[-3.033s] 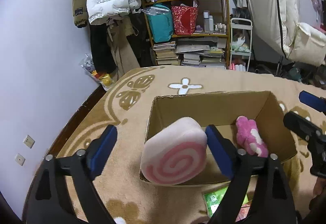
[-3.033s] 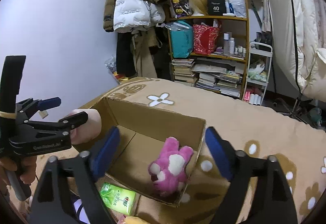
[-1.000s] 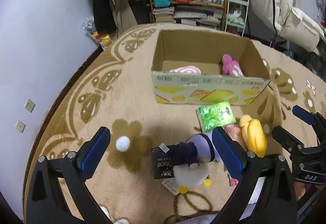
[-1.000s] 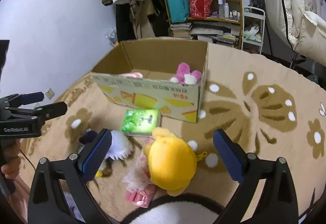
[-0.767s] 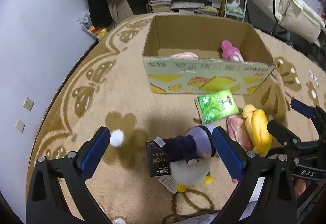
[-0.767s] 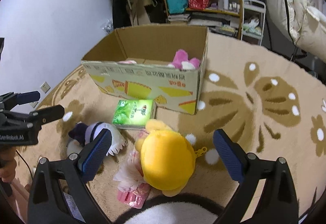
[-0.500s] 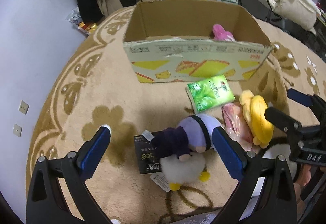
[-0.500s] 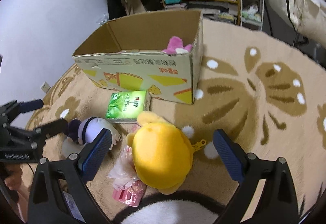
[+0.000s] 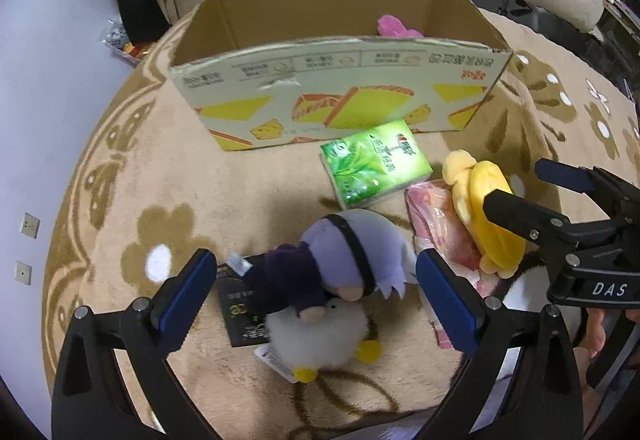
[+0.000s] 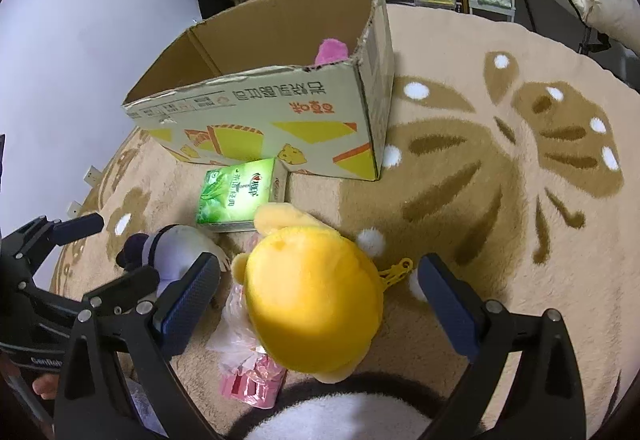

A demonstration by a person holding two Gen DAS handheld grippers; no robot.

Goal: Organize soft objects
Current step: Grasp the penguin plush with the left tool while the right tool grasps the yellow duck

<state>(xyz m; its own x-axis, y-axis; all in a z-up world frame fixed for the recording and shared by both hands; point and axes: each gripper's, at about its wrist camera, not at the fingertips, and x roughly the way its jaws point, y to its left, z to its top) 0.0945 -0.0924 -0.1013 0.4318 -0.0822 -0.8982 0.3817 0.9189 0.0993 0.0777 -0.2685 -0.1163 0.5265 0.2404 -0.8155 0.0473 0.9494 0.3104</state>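
A purple-and-white plush toy (image 9: 336,268) lies on the rug, straddled by my open left gripper (image 9: 316,292). A round yellow plush (image 10: 312,296) sits just ahead of my open right gripper (image 10: 320,300), between its fingers; the left wrist view also shows the yellow plush (image 9: 480,215). Behind them stands an open cardboard box (image 9: 340,87) with a pink plush (image 9: 394,27) inside; in the right wrist view the box (image 10: 280,119) shows the pink plush (image 10: 332,51) over its rim. Nothing is gripped.
A green tissue pack (image 9: 374,163) lies in front of the box, a pink plastic packet (image 9: 438,228) beside the yellow plush, a black packet (image 9: 240,304) under the purple toy. A white-and-black plush (image 10: 332,416) is at the near edge. Shelves and hanging coats stand behind.
The pink swirl cushion was let go into the box. Both grippers pulled back and dropped low over the toys on the rug, left over the purple plush, right over the yellow one.
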